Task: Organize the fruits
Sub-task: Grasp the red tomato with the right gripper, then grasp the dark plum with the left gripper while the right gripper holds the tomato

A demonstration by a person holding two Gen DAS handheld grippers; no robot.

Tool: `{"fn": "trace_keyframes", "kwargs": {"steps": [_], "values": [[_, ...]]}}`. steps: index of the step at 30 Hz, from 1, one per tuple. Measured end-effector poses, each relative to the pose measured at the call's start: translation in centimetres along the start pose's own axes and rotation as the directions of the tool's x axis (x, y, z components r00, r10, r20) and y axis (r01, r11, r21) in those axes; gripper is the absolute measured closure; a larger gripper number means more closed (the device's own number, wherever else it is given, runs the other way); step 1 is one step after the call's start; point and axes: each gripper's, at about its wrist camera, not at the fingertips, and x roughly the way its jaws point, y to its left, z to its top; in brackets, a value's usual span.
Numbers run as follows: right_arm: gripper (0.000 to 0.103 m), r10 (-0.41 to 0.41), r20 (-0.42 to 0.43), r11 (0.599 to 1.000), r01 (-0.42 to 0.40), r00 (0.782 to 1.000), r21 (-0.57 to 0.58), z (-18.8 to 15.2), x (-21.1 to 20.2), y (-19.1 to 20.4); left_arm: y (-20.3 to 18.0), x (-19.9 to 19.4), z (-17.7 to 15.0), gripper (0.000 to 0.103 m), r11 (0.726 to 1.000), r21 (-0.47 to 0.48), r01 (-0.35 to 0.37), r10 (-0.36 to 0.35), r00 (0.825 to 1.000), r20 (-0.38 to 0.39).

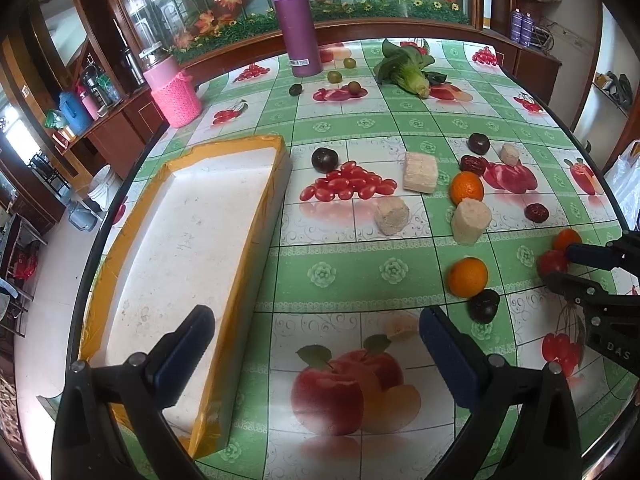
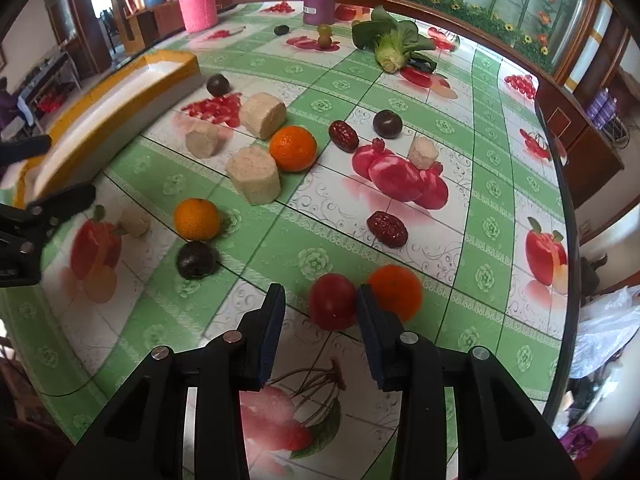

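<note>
**Right gripper closes in around a small red fruit**

The right gripper (image 2: 320,312) points steeply down at the tabletop, its two padded fingers (image 2: 274,320) straddling a small red fruit (image 2: 333,301). The right-hand pad sits against the fruit's side; on the left a sliver of tablecloth shows between pad and skin, so the jaws are not pressing yet. The fruit looks smooth, round and glossy, probably light but apt to roll or squirt out of a lopsided squeeze. It seems soft enough to bruise. The safest hold is across its widest middle, pads square to each other, with only gentle pressure.

Touching the fruit on its far side is an orange (image 2: 396,294), which may be nudged as the outer finger slides past.

The left gripper (image 1: 316,340) hovers with its jaws wide apart and nothing between them, partly over the near end of the foam tray (image 1: 192,240) with yellow-taped edges, the likely destination.

Further out on the green tablecloth (image 2: 280,256) lie more oranges, dark plums (image 2: 197,260), red dates (image 2: 387,229), pale cut blocks and a leafy vegetable (image 2: 390,46).
</note>
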Motion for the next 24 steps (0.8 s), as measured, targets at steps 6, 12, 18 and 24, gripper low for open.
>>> {"fn": "trace_keyframes", "kwargs": {"steps": [6, 12, 18, 24], "values": [[0.064, -0.029, -0.042, 0.999, 0.029, 0.999, -0.019, 0.3, 1.3, -0.3, -0.3, 0.2, 0.0, 0.0, 1.0, 0.01, 0.016, -0.016, 1.0, -0.013], [0.075, -0.045, -0.046, 0.998, 0.044, 0.998, -0.034, 0.2, 1.6, -1.0, -0.8, 0.5, 0.1, 0.0, 0.999, 0.024, 0.046, -0.046, 0.998, -0.036], [0.075, 0.01, 0.027, 0.999, -0.011, 1.0, 0.041, -1.4, -1.6, -2.0, -2.8, 0.4, 0.5, 0.0, 0.981, 0.052, 0.186, -0.181, 0.98, -0.081], [0.074, 0.005, 0.045, 0.999, -0.007, 0.999, 0.053, -3.0, -2.4, -2.4, -6.1, 1.8, 1.4, 0.017, 0.962, 0.064, 0.267, -0.257, 0.957, -0.135]]}}
